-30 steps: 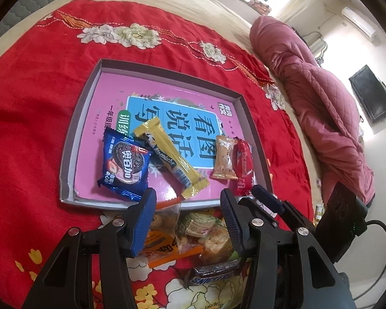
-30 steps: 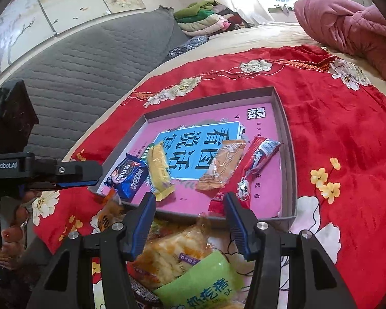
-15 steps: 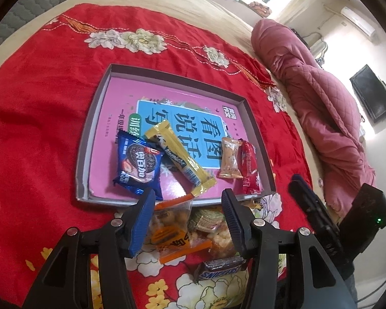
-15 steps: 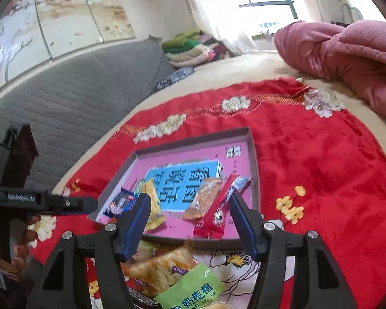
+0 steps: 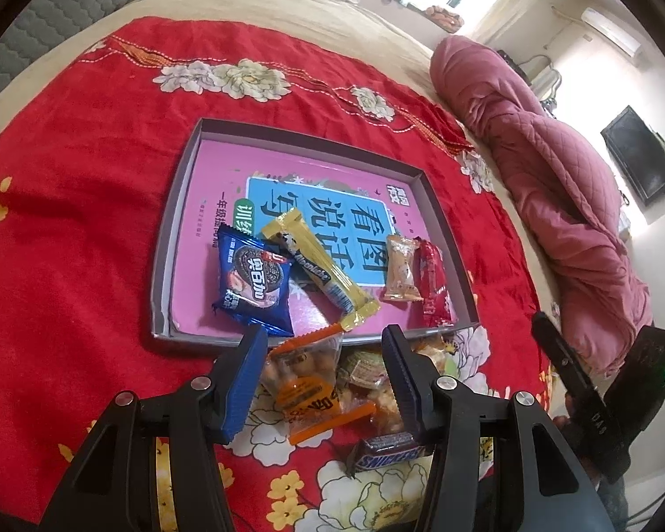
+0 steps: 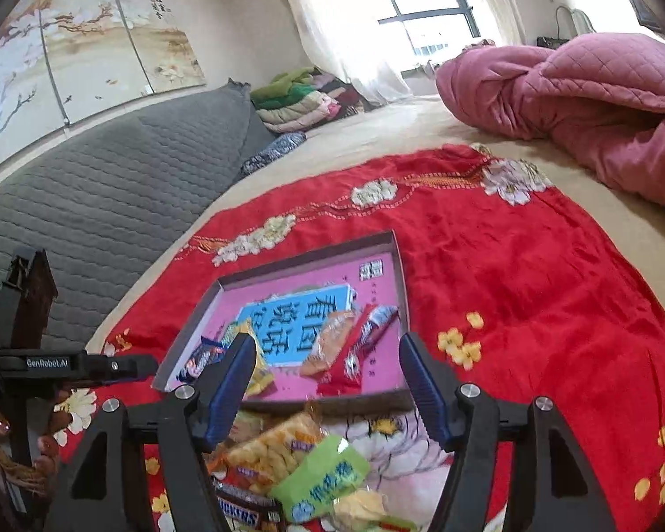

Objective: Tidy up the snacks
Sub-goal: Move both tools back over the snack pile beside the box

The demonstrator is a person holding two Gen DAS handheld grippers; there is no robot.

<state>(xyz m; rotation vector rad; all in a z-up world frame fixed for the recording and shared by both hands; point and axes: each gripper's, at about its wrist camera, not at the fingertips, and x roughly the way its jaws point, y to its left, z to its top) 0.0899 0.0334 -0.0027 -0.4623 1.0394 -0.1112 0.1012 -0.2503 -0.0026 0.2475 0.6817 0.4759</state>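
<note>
1. Here, four snacks lie inside the shallow grey tray [image 5: 168,239], on its pink printed sheet: a blue cookie pack [image 5: 253,281], a long yellow bar [image 5: 319,268] slanting beside it and overlapping its edge, then a tan wafer pack [image 5: 401,275] and a red packet [image 5: 432,283] side by side near the tray's right wall.
2. Just outside the tray's near rim, a loose heap of snacks rests on the red flowered cloth [image 5: 75,168]: a clear bag with orange trim [image 5: 308,385], a Snickers bar [image 5: 388,447], a yellow cracker pack [image 6: 275,447] and a green packet [image 6: 321,479].
3. The left gripper [image 5: 326,377] hangs over that heap, jaws about half apart; the orange-trimmed bag sits in the gap between the fingers, but the pads do not press on it.
4. The right gripper [image 6: 328,392] is raised above the heap and the tray's near rim, its jaws opening, with nothing held between them.
5. In the right wrist view, a hand [image 6: 4,439] grips the left tool's handle at the left edge.
6. Beyond the cloth lie a pink quilt [image 6: 576,97], a grey padded headboard [image 6: 88,186] and a bright window [image 6: 421,4].
</note>
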